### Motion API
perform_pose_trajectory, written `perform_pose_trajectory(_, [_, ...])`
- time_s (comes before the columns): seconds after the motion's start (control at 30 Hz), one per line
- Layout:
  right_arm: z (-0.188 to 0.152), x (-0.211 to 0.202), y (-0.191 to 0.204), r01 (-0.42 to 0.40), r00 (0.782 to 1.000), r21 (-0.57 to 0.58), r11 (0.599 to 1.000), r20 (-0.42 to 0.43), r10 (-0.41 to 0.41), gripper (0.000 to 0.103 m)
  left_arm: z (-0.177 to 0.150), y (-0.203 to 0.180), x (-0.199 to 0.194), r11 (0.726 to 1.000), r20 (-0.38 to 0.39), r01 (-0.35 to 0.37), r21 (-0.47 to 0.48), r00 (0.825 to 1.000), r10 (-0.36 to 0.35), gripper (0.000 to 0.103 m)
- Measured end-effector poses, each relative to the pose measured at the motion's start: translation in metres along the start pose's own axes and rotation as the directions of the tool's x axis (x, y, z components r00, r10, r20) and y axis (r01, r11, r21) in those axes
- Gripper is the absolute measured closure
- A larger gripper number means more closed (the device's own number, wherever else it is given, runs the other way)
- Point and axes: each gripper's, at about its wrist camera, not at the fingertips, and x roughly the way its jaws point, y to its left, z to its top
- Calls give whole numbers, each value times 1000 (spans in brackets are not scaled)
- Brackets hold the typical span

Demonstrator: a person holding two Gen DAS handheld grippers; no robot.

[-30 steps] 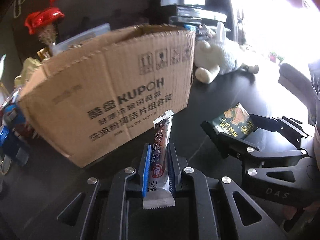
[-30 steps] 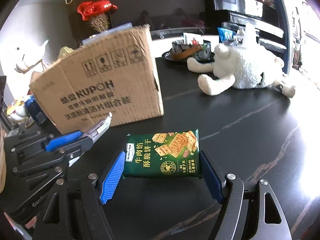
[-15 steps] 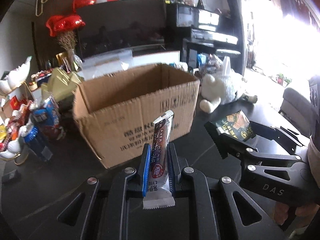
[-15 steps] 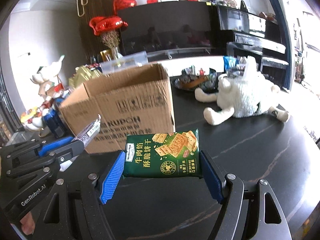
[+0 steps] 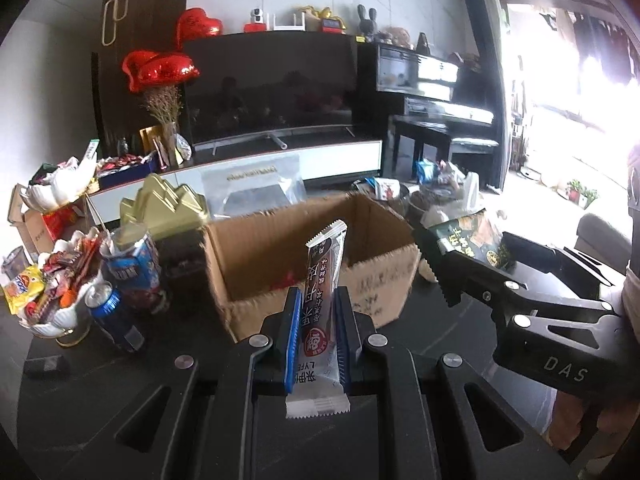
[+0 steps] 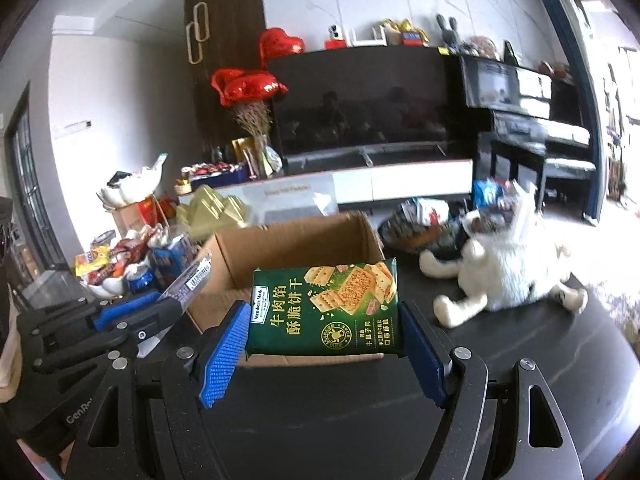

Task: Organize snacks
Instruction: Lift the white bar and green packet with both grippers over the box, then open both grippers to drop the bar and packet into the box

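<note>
Blue pads of my left gripper point(image 5: 318, 332) clamp a slim snack bar point(image 5: 322, 300) upright, angled down toward the cardboard box point(image 5: 304, 256). My right gripper point(image 6: 322, 344) grips a green cracker pack point(image 6: 324, 312) beside it.

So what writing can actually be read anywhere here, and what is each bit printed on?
"Member's Mark" and "牛肉馅酥脆饼干": green cracker pack in the right gripper.
"LYFE": end of the snack bar in the left gripper; its other characters are unclear.
"DAS": right gripper's body, left wrist view.
"GenRo", cut off: left gripper's body, right wrist view.
Cardboard box print, cans and barcode: too blurred.
</note>
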Motion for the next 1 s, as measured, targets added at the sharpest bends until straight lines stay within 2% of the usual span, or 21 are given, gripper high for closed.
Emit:
perform_pose_trajectory(0.27, [36, 26, 15, -25, 1000, -63, 998, -12, 24, 28, 24, 20, 13, 999, -26, -20, -41, 999, 19, 86])
perform_pose_trajectory(0.4, [49, 40, 20, -26, 1000, -88, 996, -20, 24, 28, 35, 25, 25, 999, -39, -40, -30, 998, 38, 86])
perform_pose_trajectory(0.67, [67, 73, 13, -36, 998, -103, 994, -56, 30, 28, 56, 33, 60, 999, -69, -18, -31, 997, 16, 86])
perform_pose_trajectory(0.87, [77, 98, 7, -35, 996, -102, 994, -86, 26, 27, 66, 40, 88, 997, -110, -49, -52, 993, 43, 83])
perform_pose_trajectory(0.9, [78, 102, 6, -32, 995, -99, 995, -95, 23, 23, 66, 42, 90, 996, -115, -67, -56, 992, 60, 73])
perform_pose_trajectory(0.93, [79, 105, 5, -29, 994, -95, 995, -108, 19, 22, 67, 44, 90, 995, -112, -79, -61, 991, 72, 57])
perform_pose_trajectory(1.0, [78, 110, 3, -28, 991, -80, 996, -131, 18, 17, 66, 47, 85, 991, -93, -114, -64, 990, 108, 50])
